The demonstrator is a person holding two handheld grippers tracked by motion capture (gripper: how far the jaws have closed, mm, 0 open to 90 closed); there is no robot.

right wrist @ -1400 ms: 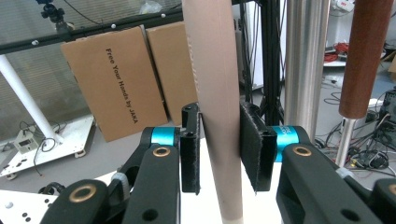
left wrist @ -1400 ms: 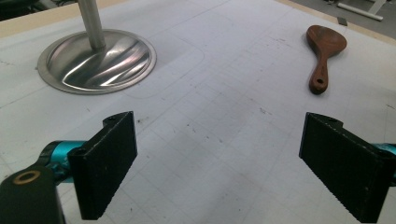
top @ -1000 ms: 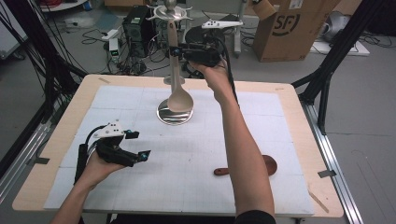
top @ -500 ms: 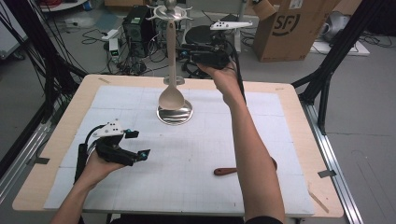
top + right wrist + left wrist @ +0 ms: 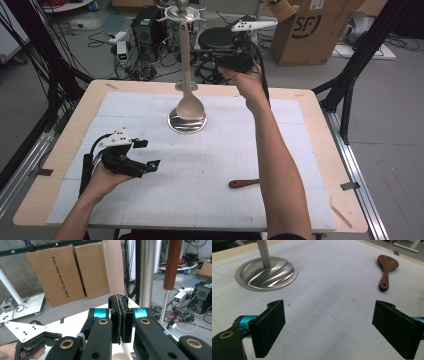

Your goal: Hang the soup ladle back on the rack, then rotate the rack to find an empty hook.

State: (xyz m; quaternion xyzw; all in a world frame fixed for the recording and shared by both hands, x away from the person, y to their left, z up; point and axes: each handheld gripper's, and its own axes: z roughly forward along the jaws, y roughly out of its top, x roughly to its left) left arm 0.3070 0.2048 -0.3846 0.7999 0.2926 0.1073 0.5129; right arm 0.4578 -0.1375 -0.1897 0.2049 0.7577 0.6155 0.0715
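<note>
A pale wooden spoon (image 5: 189, 104) hangs upright against the pole of a steel stand (image 5: 187, 123), its bowl just above the round base. My right gripper (image 5: 196, 54) is raised beside the pole and shut on the spoon's handle (image 5: 113, 265); in the right gripper view (image 5: 120, 300) the jaws are pressed together. My left gripper (image 5: 148, 154) rests on the mat at the front left, open and holding nothing (image 5: 329, 330). A dark wooden spoon (image 5: 387, 267) lies flat on the mat; in the high view its handle (image 5: 244, 183) pokes out from under the right forearm.
A white gridded mat (image 5: 210, 200) covers the wooden table. The stand's steel pole (image 5: 147, 272) rises close to the right gripper, with a dark brown handle (image 5: 172, 265) hanging beside it. Cardboard boxes (image 5: 310, 25), cables and black frame legs stand beyond the table.
The right hand has shifted slightly right and back with the pale spoon. The right forearm now covers the dark spoon's bowl. The left gripper has stayed put.
</note>
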